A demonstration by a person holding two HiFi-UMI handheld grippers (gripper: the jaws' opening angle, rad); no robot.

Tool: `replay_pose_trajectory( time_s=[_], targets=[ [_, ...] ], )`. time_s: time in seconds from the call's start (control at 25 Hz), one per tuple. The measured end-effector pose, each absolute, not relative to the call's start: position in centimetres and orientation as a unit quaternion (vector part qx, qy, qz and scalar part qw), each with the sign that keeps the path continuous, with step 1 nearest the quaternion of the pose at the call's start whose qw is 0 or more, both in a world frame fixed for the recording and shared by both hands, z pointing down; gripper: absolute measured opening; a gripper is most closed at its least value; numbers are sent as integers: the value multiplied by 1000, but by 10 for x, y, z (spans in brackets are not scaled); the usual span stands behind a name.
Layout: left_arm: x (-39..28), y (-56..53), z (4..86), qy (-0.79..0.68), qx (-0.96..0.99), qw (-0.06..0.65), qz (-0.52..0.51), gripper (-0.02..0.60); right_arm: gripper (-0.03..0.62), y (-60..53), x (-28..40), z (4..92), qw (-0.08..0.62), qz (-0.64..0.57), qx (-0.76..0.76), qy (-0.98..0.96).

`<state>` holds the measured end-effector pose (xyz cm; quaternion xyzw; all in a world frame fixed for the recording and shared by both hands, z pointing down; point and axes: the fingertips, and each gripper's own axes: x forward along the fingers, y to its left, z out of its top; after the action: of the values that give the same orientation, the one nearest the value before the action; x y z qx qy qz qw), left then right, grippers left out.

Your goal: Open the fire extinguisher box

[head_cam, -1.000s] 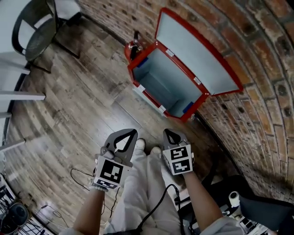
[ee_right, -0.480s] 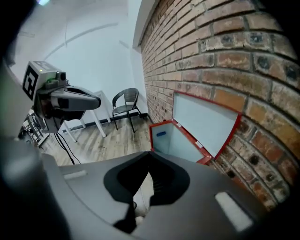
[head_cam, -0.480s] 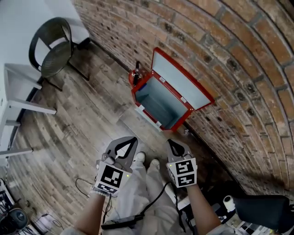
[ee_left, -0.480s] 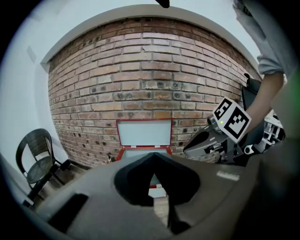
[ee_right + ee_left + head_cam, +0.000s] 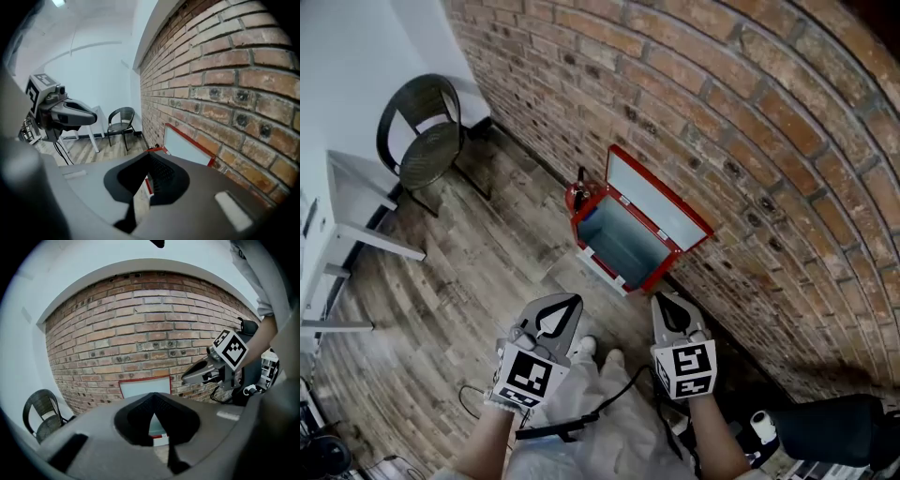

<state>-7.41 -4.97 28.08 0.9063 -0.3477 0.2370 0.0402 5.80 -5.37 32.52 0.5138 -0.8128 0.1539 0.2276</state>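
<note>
The red fire extinguisher box [image 5: 622,246] stands on the wooden floor against the brick wall, its pale inside showing. Its lid [image 5: 653,200] is raised and leans back on the bricks. A red extinguisher [image 5: 577,195] stands at the box's left end. My left gripper [image 5: 569,302] and right gripper [image 5: 663,300] are both shut and hold nothing, side by side well short of the box. The lid [image 5: 144,386] appears past my left gripper [image 5: 153,395], with the right gripper [image 5: 197,374] off to the side. The lid [image 5: 185,145] also shows beyond my right gripper [image 5: 150,157].
A black chair [image 5: 427,141] and a white table [image 5: 356,234] stand at the left near the wall. The person's white trousers and shoes [image 5: 581,349] are below the grippers, crossed by a black cable [image 5: 553,431]. Dark equipment [image 5: 834,427] sits at the bottom right.
The view has drawn back from the box, which now looks smaller and farther off. Both grippers stay shut and have come away from it with the person. The lid stays raised.
</note>
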Motion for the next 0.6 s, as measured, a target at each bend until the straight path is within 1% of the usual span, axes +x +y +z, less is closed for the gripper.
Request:
replay_pose_trajectory(
  time_s=[0.28, 0.6],
  targets=[
    [-79, -60, 231, -365, 905, 12, 217, 0, 11, -54, 78, 268, 202, 120, 537, -810],
    [-84, -64, 181, -380, 906, -12, 184, 0, 11, -52, 81, 211, 166, 85, 557, -810]
  ],
)
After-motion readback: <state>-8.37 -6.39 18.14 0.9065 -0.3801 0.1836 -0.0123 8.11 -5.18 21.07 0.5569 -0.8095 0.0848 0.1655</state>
